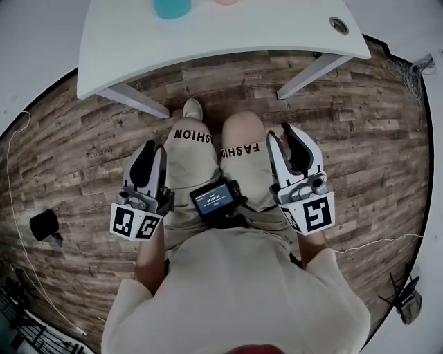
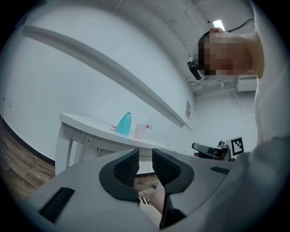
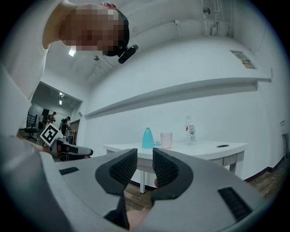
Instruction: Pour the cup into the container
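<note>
A teal container (image 1: 172, 8) and a pink cup (image 1: 226, 1) stand on the white table (image 1: 277, 31) at the top edge of the head view, well ahead of both grippers. Seen along the left jaws, the container (image 2: 124, 123) and cup (image 2: 140, 130) are small and far off. In the right gripper view the container (image 3: 147, 138) stands left of the cup (image 3: 166, 140). My left gripper (image 1: 149, 155) and right gripper (image 1: 284, 138) are held at waist height beside the person's legs, pointing level at the table. Both are shut with nothing between their jaws.
A clear water bottle (image 3: 189, 131) stands on the table right of the cup. White table legs (image 1: 135, 100) rise from the wood floor. A black object (image 1: 43, 224) and thin cables lie on the floor at left. A small screen device (image 1: 214, 199) hangs at the waist.
</note>
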The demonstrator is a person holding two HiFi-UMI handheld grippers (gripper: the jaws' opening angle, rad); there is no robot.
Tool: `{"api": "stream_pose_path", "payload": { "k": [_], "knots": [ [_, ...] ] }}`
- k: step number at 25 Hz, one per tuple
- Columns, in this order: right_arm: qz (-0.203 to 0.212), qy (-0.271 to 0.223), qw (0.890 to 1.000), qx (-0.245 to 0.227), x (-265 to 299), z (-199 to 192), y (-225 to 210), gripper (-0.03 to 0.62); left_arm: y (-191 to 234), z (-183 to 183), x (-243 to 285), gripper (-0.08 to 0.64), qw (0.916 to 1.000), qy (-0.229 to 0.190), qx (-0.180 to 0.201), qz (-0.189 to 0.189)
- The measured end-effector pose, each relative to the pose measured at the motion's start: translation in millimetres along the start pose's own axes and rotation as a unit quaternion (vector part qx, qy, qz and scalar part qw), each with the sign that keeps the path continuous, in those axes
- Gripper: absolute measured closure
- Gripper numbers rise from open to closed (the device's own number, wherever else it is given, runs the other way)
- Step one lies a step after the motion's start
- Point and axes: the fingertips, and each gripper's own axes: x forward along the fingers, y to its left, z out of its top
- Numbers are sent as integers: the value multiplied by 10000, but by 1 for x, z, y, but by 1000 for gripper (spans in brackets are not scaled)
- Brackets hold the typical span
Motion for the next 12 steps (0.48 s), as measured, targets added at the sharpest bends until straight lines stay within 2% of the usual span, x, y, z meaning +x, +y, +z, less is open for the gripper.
{"api": "stream_pose_path", "payload": {
  "k": [12],
  "knots": [
    [-21, 6, 10000, -17, 35, 2, -28, 495, 10, 9, 51, 459, 9998, 53, 96, -189]
  ]
}}
